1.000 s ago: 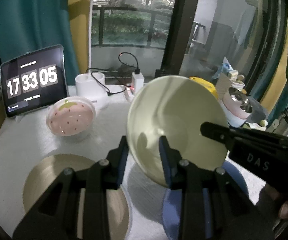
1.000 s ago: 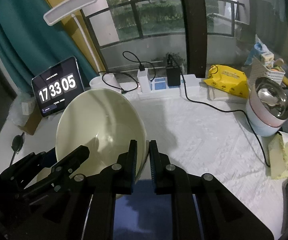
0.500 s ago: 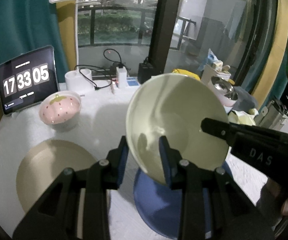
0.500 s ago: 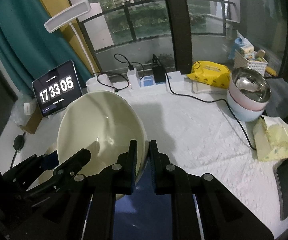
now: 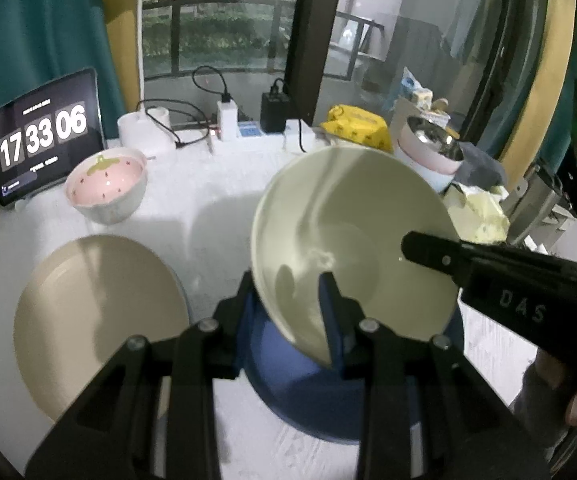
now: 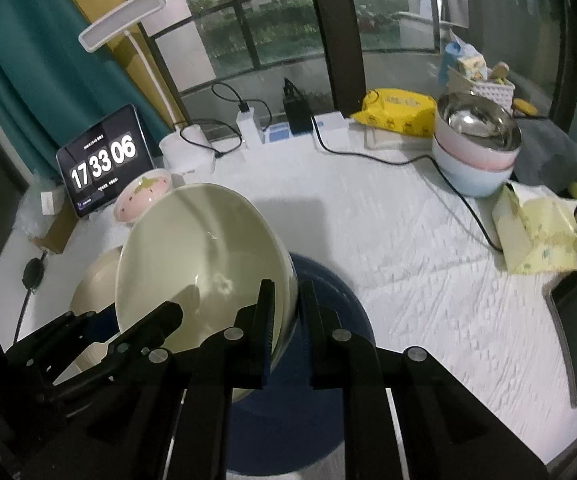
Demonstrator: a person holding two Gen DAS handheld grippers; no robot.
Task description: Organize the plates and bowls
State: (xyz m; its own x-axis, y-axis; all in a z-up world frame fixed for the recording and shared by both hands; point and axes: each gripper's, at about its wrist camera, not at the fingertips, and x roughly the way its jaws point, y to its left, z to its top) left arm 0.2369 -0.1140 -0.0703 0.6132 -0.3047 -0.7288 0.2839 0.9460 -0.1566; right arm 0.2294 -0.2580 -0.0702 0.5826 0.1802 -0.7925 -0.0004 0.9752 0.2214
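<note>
A cream bowl (image 5: pixel 352 232) hangs tilted in the air, gripped at its rim from two sides. My left gripper (image 5: pixel 288 292) is shut on its near rim, one finger inside and one outside. My right gripper (image 6: pixel 286 312) is shut on the opposite rim; one of its fingers (image 5: pixel 428 250) shows inside the bowl in the left wrist view. The left gripper (image 6: pixel 124 316) appears at lower left in the right wrist view. Directly below the bowl (image 6: pixel 200 264) lies a blue plate (image 5: pixel 320 400) (image 6: pixel 328 292). A beige plate (image 5: pixel 96 320) lies to its left. A pink strawberry bowl (image 5: pixel 106 184) stands behind it.
A tablet clock (image 5: pixel 44 140), a lamp base (image 5: pixel 144 132) and chargers with cables (image 6: pixel 248 120) line the back. At the right stand stacked bowls topped by a steel one (image 6: pixel 476 136), a yellow packet (image 6: pixel 396 112), a tissue pack (image 6: pixel 536 232) and a phone (image 6: pixel 576 332).
Both grippers carried the cream bowl sideways and slightly down; it now hangs over the blue plate, which shows more fully. The grips have not changed.
</note>
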